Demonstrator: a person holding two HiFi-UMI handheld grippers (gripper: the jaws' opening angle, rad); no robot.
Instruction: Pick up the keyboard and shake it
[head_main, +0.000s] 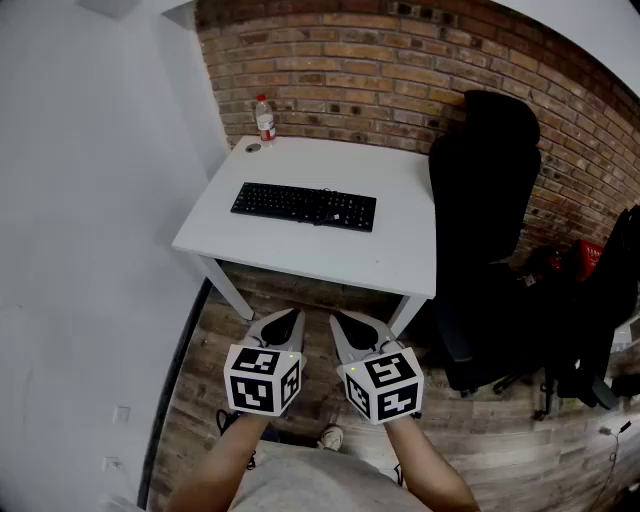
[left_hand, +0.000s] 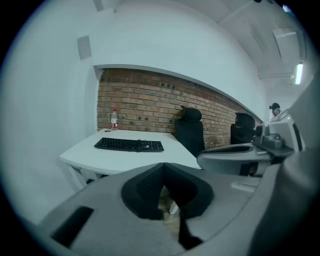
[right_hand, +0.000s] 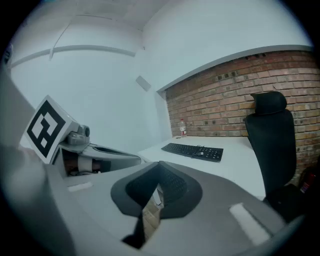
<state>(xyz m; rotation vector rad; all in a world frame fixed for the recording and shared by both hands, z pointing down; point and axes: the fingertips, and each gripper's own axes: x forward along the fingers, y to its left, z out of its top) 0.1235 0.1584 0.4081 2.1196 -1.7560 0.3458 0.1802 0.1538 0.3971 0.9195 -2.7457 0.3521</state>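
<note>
A black keyboard (head_main: 304, 206) lies flat on the white table (head_main: 300, 255), its cable bunched near its middle; it also shows in the left gripper view (left_hand: 129, 144) and the right gripper view (right_hand: 192, 151). Both grippers hang side by side in front of the table's near edge, well short of the keyboard. My left gripper (head_main: 283, 325) is shut with nothing between its jaws. My right gripper (head_main: 345, 327) is likewise shut and empty. Each carries a marker cube.
A clear water bottle with a red label (head_main: 265, 118) stands at the table's far left corner by a small round cap (head_main: 253, 148). A black office chair (head_main: 490, 200) sits right of the table. A brick wall runs behind. A white wall stands on the left.
</note>
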